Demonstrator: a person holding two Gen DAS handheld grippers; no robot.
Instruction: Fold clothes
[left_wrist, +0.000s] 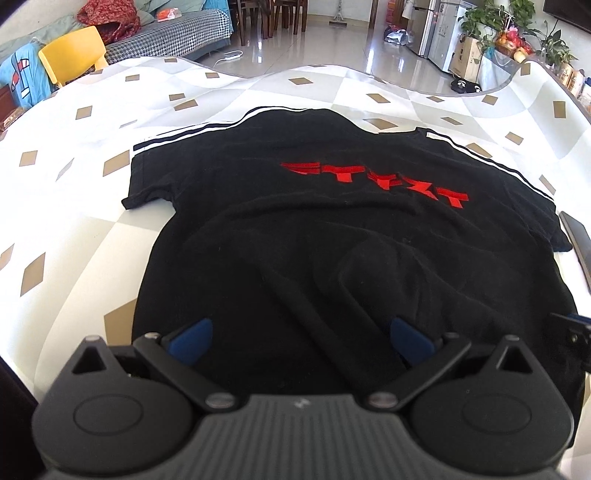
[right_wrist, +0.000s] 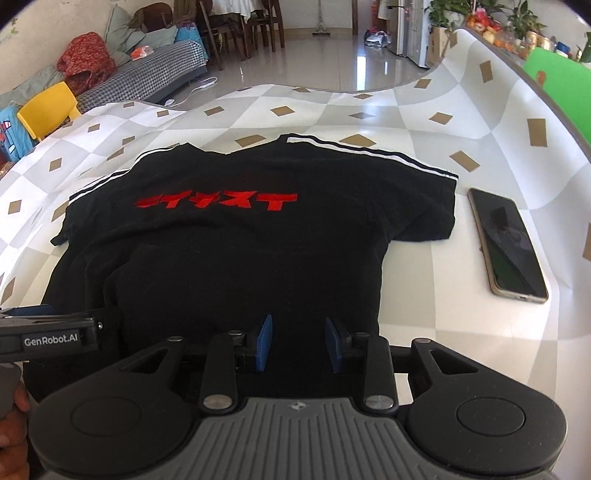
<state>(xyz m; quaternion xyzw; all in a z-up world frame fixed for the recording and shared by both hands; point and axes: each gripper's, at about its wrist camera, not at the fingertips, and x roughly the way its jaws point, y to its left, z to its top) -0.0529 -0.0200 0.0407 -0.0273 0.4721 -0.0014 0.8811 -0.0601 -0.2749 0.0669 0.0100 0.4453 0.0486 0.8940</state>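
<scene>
**Grippers poised at hem of unfolded tee**

Nearest, the left gripper (left_wrist: 299, 341) stands wide open over the hem, holding nothing. The right gripper (right_wrist: 298, 341), approx. a third open, has no cloth pinched either. Risk: a shallow bite slips off the wrinkled hem. The black T-shirt (right_wrist: 229, 251) lies flat on the checked table (right_wrist: 332, 110); its sleeve could drag the phone (right_wrist: 508, 243) just beside it.

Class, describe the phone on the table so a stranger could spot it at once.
Start at the checked tablecloth and find the black T-shirt with red lettering. Beside the shirt's striped sleeve, apart from it, lies the phone, flat with its dark screen up. It is the only hard, glossy thing there.
</scene>
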